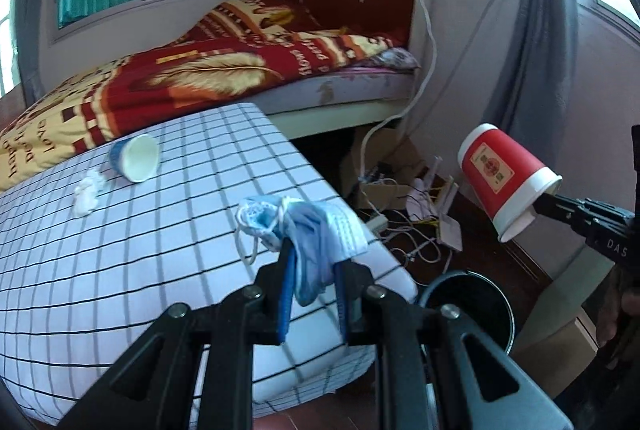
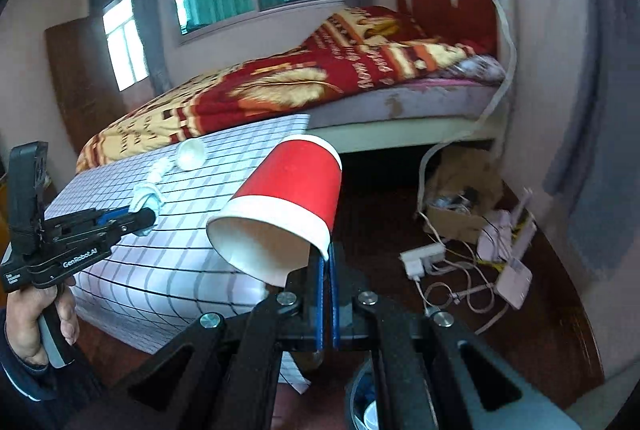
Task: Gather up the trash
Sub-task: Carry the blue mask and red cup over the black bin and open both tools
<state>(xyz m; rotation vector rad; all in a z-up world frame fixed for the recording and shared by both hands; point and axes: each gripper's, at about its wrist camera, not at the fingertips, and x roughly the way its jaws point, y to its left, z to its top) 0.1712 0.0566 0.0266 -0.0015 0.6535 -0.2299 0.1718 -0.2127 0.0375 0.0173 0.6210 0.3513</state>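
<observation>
A checked desk (image 1: 168,242) is seen beside a bed. A crumpled mask (image 1: 308,226) is pinched in the left tool (image 1: 312,294), a red cup's (image 2: 288,198) rim in the fully closed right tool (image 2: 327,294); both should be released squarely above the black bin (image 1: 472,294).

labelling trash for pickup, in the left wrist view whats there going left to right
crumpled tissue → blue paper cup → face masks in the left gripper → black bin → red paper cup → right gripper
</observation>
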